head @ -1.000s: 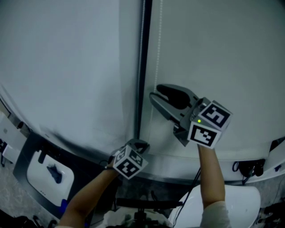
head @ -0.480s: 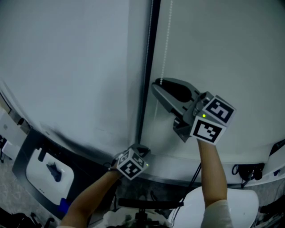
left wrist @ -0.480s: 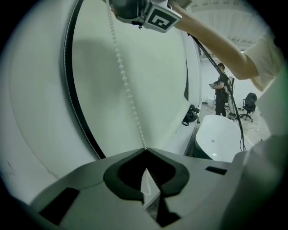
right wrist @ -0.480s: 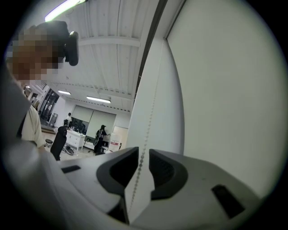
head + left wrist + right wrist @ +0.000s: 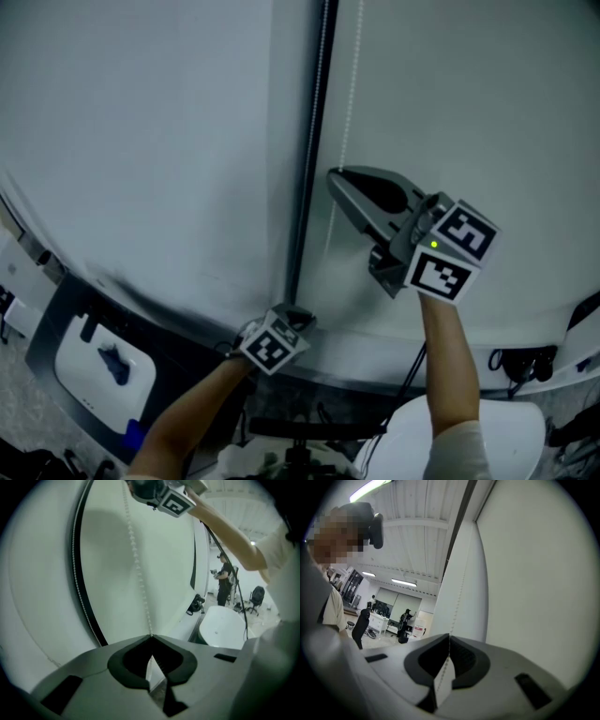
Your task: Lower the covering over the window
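Note:
A white roller blind [image 5: 469, 103] covers the window right of a dark vertical frame bar [image 5: 314, 141]. Its white bead chain [image 5: 352, 75] hangs beside the bar. My right gripper [image 5: 335, 174] is high on the chain; its jaws are closing, and their tips meet on the chain [image 5: 461, 581], which runs on between the pads. The right gripper [image 5: 449, 635] points up along the blind. Lower down, near the sill, my left gripper [image 5: 298, 312] is shut on the same chain [image 5: 136, 564], which enters its tips [image 5: 151, 637].
A second white blind [image 5: 141, 122] hangs left of the bar. Below runs a dark sill [image 5: 169, 323] with a white device [image 5: 98, 366] at the left and cables [image 5: 511, 356] at the right. A white round seat [image 5: 506, 436] stands below. People stand far off in the room [image 5: 225, 581].
The right gripper's jaws, wide open around the chain a second ago, have come together on it. The left gripper stays shut low on the chain.

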The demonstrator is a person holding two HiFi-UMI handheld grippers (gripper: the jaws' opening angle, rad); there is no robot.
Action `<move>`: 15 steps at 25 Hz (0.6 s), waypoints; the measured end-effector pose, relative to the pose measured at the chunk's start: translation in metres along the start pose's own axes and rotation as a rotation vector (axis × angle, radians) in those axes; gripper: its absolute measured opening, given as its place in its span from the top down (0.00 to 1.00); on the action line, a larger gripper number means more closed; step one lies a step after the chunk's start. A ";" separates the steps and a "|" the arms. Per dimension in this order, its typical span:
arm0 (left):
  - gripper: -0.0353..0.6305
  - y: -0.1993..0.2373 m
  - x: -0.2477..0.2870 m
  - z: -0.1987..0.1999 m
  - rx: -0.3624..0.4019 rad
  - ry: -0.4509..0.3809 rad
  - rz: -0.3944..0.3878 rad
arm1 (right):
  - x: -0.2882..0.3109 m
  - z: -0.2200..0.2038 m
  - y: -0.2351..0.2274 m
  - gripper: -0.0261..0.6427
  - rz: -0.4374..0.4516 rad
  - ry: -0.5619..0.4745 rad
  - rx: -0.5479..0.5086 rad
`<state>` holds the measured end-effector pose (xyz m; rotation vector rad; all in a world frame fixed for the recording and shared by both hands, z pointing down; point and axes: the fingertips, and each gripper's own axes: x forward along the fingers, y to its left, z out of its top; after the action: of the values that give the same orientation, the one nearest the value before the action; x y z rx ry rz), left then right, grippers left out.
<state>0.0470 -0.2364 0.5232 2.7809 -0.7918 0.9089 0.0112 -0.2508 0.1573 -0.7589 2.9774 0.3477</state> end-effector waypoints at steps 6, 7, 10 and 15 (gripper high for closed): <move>0.90 0.003 -0.020 0.002 -0.124 -0.077 -0.071 | -0.006 -0.002 -0.006 0.94 -0.053 -0.002 -0.082; 0.90 0.006 -0.029 0.012 -0.158 -0.134 -0.076 | -0.007 -0.002 -0.007 0.94 -0.061 0.001 -0.095; 0.86 0.018 -0.067 0.054 -0.272 -0.332 -0.097 | -0.011 -0.001 -0.007 0.94 -0.084 0.018 -0.151; 0.84 0.031 -0.144 0.135 -0.194 -0.571 -0.057 | -0.010 -0.009 -0.004 0.94 -0.105 0.079 -0.256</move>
<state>0.0029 -0.2334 0.3280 2.8817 -0.8022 0.0050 0.0216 -0.2518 0.1664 -0.9687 2.9844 0.7195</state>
